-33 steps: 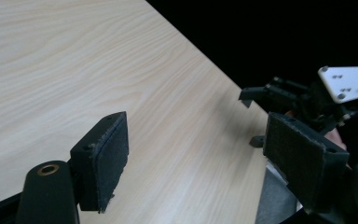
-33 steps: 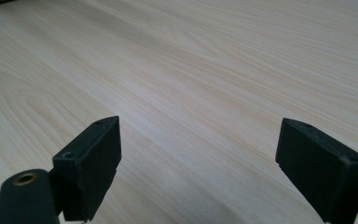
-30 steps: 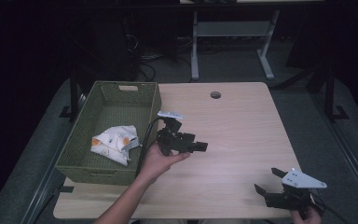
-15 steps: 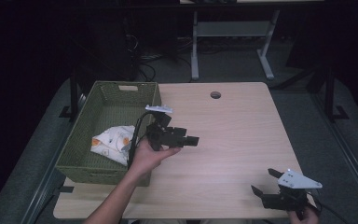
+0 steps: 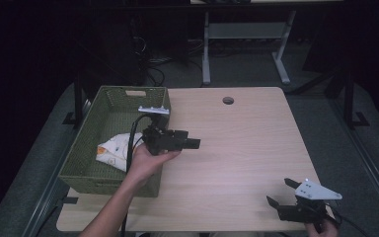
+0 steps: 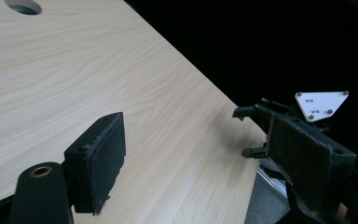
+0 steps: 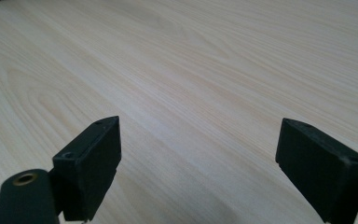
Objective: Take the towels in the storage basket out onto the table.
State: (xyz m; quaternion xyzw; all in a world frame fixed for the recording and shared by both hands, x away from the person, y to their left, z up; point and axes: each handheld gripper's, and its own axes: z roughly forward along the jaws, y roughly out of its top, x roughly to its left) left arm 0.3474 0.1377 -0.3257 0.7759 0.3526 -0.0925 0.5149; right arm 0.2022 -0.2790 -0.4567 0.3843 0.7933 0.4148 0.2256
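A person's hand holds my left gripper [image 5: 193,143] just above the table [image 5: 256,138], beside the right rim of a green woven basket [image 5: 106,177]. Its jaws point right. In the left gripper view this gripper [image 6: 193,140] is open with only bare wood between its pads. A white and orange packet [image 5: 111,150] lies inside the basket. My right gripper [image 5: 279,191] rests near the table's front right corner, under its grey plate [image 5: 318,189]. Seen in its own view, the right gripper [image 7: 200,135] stands wide open over bare wood. The right gripper [image 6: 256,128] appears far off in the left gripper view.
A round cable hole [image 5: 228,100] sits near the table's far edge. Beyond the table stand a white desk frame [image 5: 242,44] and cables on a dark floor. The table's right edge [image 6: 223,100] drops off into darkness.
The left gripper has drifted left toward the basket's right rim, and the forearm has swung left with it. The right gripper has barely moved.
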